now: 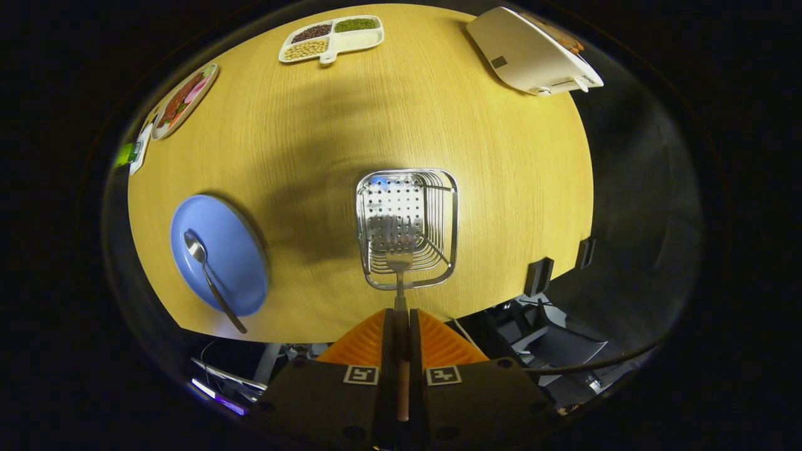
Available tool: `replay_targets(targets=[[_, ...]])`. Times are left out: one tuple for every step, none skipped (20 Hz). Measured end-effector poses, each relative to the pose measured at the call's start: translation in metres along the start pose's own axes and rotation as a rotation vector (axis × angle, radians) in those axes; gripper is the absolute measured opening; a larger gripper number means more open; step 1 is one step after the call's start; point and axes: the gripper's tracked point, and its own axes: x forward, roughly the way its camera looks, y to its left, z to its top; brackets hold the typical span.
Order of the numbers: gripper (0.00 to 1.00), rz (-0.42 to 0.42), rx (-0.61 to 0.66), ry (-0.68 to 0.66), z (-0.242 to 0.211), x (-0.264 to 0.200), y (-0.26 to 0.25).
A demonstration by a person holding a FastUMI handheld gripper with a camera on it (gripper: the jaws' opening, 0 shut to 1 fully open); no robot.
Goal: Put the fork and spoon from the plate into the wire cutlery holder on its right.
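My gripper [401, 316] is shut on the fork [399, 263], clamping its handle between both fingers. The fork's tines point forward and hang over the near part of the wire cutlery holder [376, 275], a shiny square basket with a perforated bottom that stands on the wooden table [326, 125] just ahead of the fingers. To the holder's left lies the blue plate [241, 250] with the spoon [210, 279] on it. The spoon's bowl rests on the plate and its handle sticks out over the plate's near rim.
Beyond the holder stand a white divided tray of beans [332, 39], a white flat device [529, 53] at the far right and a patterned plate [183, 100] at the far left. The table's near edge runs just below the holder, with clamps [539, 275] on the right.
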Motion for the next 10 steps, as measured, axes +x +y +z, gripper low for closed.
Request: replay_targets(targets=[[0.15, 0.002, 0.008, -0.006, 0.002, 0.000, -0.002], [0.17, 0.005, 0.013, -0.013, 0.004, -0.001, -0.002], [0.17, 0.008, 0.011, -0.017, 0.006, -0.001, -0.001], [0.17, 0.006, 0.006, -0.026, 0.008, -0.001, -0.001], [0.20, 0.007, 0.005, -0.040, 0.010, -0.002, 0.001], [0.27, 0.006, 0.007, -0.059, 0.013, -0.003, 0.003], [0.32, 0.010, 0.015, -0.077, 0.014, -0.004, 0.005], [0.42, 0.012, 0.022, -0.094, 0.015, -0.006, 0.007], [0.47, 0.014, 0.030, -0.112, 0.014, -0.009, 0.010], [0.59, 0.016, 0.039, -0.134, 0.013, -0.012, 0.012]])
